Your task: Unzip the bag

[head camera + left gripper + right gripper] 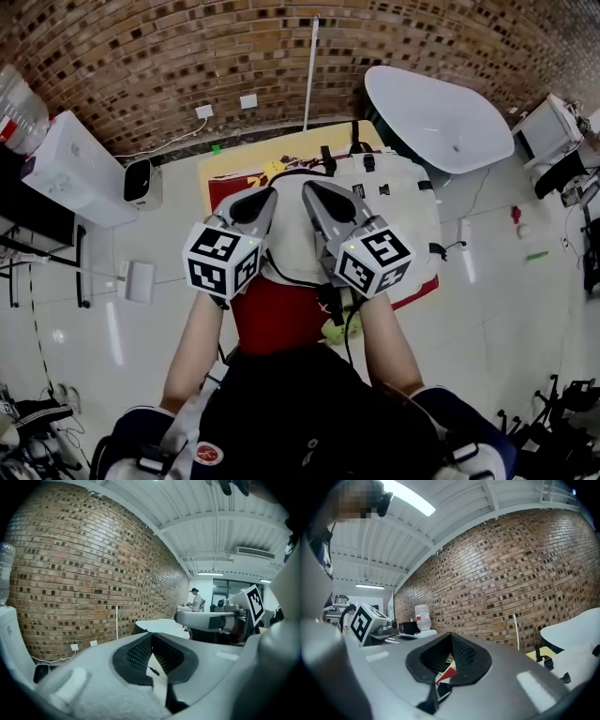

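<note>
Left gripper [263,195] and right gripper [312,188] hover with jaws pressed together, empty, the white bag [403,202] lying below and just beyond them, its zip unreadable, so approach or finish both fit

In the head view the left hand-held gripper [270,194] and the right hand-held gripper [309,187] cover the near left part of the bag [398,202], so no zip can be made out there. The worktop [234,161] shows only as a yellow strip behind it. A water bottle [17,105] is cut off by the left edge. In the left gripper view a white strip [158,686] with a tiny dark mark fills the gap under the closed jaws. Whether it is pinched or lies beyond them cannot be told. A distant person [196,599] is too small to describe.
</note>
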Tool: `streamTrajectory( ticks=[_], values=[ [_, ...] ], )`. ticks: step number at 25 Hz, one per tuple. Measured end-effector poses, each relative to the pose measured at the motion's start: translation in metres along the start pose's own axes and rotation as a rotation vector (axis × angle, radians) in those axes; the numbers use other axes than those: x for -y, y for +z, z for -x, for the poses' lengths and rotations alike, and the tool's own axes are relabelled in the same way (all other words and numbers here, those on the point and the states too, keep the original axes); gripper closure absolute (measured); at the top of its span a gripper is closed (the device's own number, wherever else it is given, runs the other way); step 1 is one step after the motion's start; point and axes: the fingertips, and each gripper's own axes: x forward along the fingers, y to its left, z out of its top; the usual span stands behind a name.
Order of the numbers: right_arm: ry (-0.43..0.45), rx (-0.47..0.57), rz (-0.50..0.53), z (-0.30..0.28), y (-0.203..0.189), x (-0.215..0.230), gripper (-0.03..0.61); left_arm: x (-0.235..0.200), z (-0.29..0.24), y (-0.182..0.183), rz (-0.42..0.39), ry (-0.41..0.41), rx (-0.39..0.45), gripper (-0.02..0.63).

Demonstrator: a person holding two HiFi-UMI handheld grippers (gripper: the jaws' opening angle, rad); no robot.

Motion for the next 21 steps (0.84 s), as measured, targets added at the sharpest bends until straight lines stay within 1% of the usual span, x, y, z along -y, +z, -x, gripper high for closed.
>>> streamTrajectory(
  ticks=[4,11,21],
  values=[
    [0.013,0.0,0.01,0.001,0.002,-0.002,0.575,0.002,0.001,0.001,-0.003,0.009,-0.002,0.612],
    [0.008,0.019,0.007,0.003,0.01,0.001,0.574,0.006,-0.003,0.005,-0.013,-0.006,-0.007,0.612],
    [0.009,0.024,-0.011,0.008,0.007,0.003,0.574,0.013,-0.005,0.0,-0.013,-0.016,-0.017,0.612]
  ],
)
